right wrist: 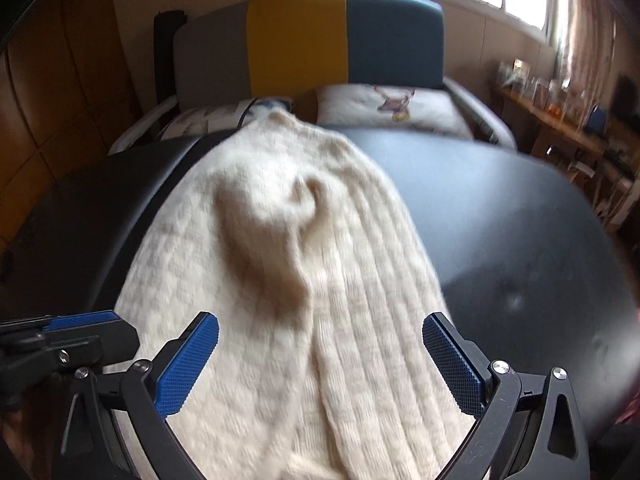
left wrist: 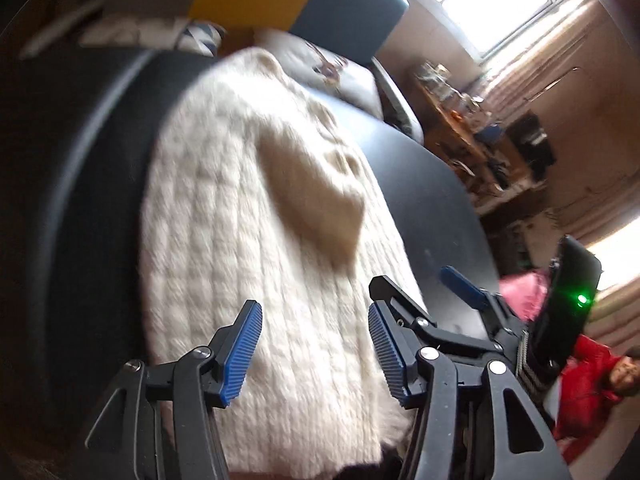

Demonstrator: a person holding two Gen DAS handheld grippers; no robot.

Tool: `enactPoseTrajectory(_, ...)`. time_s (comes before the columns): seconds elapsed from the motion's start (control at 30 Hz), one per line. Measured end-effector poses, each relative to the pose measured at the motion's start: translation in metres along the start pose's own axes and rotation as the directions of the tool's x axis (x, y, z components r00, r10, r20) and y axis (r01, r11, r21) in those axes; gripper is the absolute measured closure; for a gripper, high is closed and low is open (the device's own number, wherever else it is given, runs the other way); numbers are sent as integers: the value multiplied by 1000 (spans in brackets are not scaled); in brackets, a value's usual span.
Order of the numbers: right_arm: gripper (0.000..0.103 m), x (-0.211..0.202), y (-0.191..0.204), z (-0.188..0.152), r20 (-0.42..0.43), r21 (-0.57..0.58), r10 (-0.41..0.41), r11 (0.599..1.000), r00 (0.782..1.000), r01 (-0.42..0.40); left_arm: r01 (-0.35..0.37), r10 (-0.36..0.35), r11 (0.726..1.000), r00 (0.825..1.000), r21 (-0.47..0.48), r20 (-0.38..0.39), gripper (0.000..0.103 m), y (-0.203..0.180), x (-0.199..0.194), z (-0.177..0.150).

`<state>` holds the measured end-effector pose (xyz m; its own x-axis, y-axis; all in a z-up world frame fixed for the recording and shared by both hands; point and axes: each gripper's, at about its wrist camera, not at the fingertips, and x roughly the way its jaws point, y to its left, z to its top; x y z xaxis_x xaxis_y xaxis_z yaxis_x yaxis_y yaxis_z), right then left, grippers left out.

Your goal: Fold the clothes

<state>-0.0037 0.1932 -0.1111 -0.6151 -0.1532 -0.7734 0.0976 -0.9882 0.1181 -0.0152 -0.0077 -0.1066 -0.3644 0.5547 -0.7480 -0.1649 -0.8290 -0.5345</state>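
A cream cable-knit sweater [left wrist: 248,216] lies along a round black table [left wrist: 432,184], its near hem toward me and a raised fold bunched near its middle. In the left wrist view my left gripper [left wrist: 316,340] hangs open just above the near hem, nothing between its blue pads. The right gripper's finger [left wrist: 464,284] shows to its right over the table. In the right wrist view the same sweater [right wrist: 280,264] fills the middle, and my right gripper [right wrist: 320,352] stands wide open over its near end. The left gripper's blue finger [right wrist: 80,324] pokes in at the left edge.
Behind the table [right wrist: 500,208] is a bed with a grey, yellow and blue headboard [right wrist: 308,52] and pillows [right wrist: 392,108]. A cluttered wooden shelf [right wrist: 568,120] lines the right wall under bright windows. A person in a red top [left wrist: 588,384] is at the lower right.
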Motion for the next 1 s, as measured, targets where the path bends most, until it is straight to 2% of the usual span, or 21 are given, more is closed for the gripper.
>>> enactPoseTrajectory(0.1, 0, -8, -32, -22, -19, 90, 117, 989, 993, -115, 7, -8, 1000, 999, 25, 39, 47, 3, -4, -11)
enactPoseTrajectory(0.17, 0, -13, -55, -41, -34, 155, 224, 964, 974, -216, 70, -72, 996, 997, 47, 28, 46, 2, -3, -16)
enactPoseTrajectory(0.2, 0, -14, -65, -52, -46, 185, 279, 946, 959, -266, 92, -92, 994, 996, 57, 10, 46, 0, 0, -19)
enactPoseTrajectory(0.3, 0, -23, -88, -77, -48, 257, 364, 904, 930, -341, 121, -114, 988, 990, 92, -79, 46, -11, 17, -30)
enactPoseTrajectory(0.4, 0, -40, -108, -100, -23, 296, 346, 898, 938, -325, 167, -142, 978, 972, 126, -186, 47, -31, 38, -40)
enactPoseTrajectory(0.43, 0, -45, -116, -109, -13, 319, 360, 886, 933, -338, 176, -141, 973, 967, 153, -212, 47, -41, 42, -43)
enactPoseTrajectory(0.57, 0, -62, -154, -131, 76, 439, 421, 800, 904, -409, 239, -165, 940, 943, 243, -289, 47, -82, 57, -50)
enactPoseTrajectory(0.7, 0, -73, -186, -153, 180, 577, 426, 685, 887, -446, 290, -198, 939, 898, 188, -393, 48, -99, 92, -46)
enactPoseTrajectory(0.8, 0, -79, -198, -154, 184, 602, 391, 681, 902, -418, 263, -199, 961, 876, 90, -440, 48, -92, 113, -49)
enactPoseTrajectory(0.87, 0, -78, -201, -151, 186, 608, 386, 677, 904, -414, 260, -221, 965, 866, 25, -449, 48, -83, 120, -50)
enactPoseTrajectory(1.0, 0, -79, -200, -150, 170, 609, 378, 686, 910, -398, 283, -276, 958, 875, -42, -397, 48, -78, 129, -43)
